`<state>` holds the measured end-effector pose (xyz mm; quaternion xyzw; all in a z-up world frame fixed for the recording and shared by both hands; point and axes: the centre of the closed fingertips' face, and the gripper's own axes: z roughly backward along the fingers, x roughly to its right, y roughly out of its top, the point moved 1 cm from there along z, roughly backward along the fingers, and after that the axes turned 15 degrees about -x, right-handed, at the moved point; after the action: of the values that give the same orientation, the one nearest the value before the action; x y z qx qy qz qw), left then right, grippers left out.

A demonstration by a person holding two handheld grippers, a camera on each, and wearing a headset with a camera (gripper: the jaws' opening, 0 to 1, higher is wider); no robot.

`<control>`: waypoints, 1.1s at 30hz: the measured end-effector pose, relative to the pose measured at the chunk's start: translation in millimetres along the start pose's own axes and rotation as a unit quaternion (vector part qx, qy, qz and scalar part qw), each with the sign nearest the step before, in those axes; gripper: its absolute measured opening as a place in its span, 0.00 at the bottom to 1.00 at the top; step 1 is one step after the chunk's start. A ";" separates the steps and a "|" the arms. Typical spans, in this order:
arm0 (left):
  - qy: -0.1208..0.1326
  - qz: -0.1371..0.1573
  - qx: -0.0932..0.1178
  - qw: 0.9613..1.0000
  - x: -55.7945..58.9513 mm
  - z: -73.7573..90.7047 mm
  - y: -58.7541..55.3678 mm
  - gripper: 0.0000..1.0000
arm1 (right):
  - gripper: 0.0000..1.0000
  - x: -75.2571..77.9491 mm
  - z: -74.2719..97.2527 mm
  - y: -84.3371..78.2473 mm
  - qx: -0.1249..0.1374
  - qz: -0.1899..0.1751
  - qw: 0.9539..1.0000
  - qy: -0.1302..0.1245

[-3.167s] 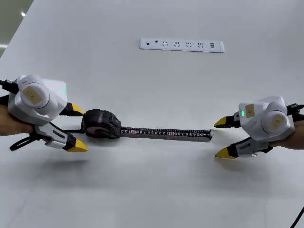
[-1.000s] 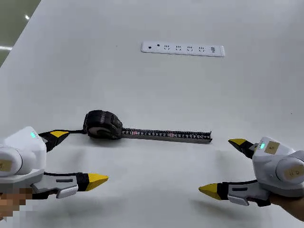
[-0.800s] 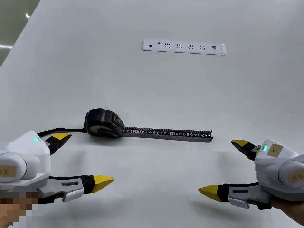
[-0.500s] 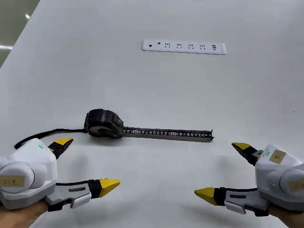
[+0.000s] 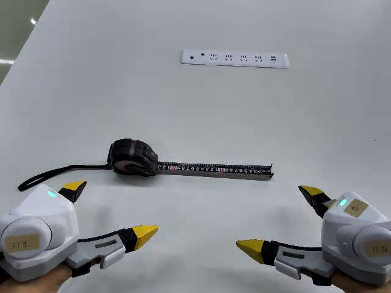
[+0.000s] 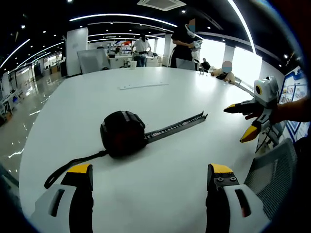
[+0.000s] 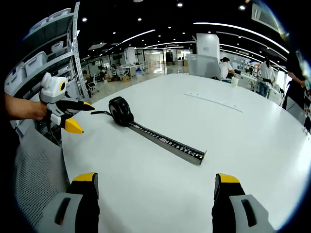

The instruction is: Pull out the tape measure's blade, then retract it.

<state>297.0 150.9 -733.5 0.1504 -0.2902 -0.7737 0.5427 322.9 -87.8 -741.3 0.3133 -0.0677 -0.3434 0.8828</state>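
The tape measure point(image 5: 131, 158) lies mid-frame on the desk point(image 5: 195, 110), its blade point(image 5: 214, 169) out and apart from all jaws. The left gripper point(image 5: 111, 209) at lower left and the right gripper point(image 5: 278, 218) at lower right point inward, their jaws wide open and empty.

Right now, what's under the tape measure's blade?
Just the white table; the blade lies flat on it, pulled out of the black case. Its underside is hidden.

White left tongs point(image 5: 111, 207) and right tongs point(image 5: 278, 218), yellow-tipped
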 end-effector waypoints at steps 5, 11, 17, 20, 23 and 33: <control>0.007 0.004 0.004 1.000 3.1 5.6 4.4 0.98 | 0.99 -7.6 2.6 1.9 0.004 -0.016 1.000 -0.005; 0.025 0.009 0.021 0.999 5.2 15.4 13.1 0.99 | 0.99 -10.1 10.5 10.7 0.020 -0.036 0.999 -0.015; 0.039 0.019 0.019 0.999 7.6 18.1 13.0 0.99 | 0.99 -12.5 18.1 18.6 0.033 -0.056 0.998 -0.020; 0.044 0.021 0.014 0.999 10.0 19.4 13.4 0.99 | 0.99 -15.4 21.9 23.0 0.040 -0.060 0.997 -0.022; 0.058 0.025 0.023 0.998 9.7 24.7 18.4 0.99 | 0.99 -17.0 22.8 25.1 0.043 -0.064 0.997 -0.023; 0.056 0.042 0.020 0.997 11.6 26.2 21.3 0.99 | 0.99 -17.9 24.5 31.9 0.046 -0.080 0.995 -0.031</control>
<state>294.4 142.4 -699.0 0.1919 -0.2806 -0.7344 0.5874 319.2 -70.4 -701.0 0.3471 -0.0851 -0.4188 0.8348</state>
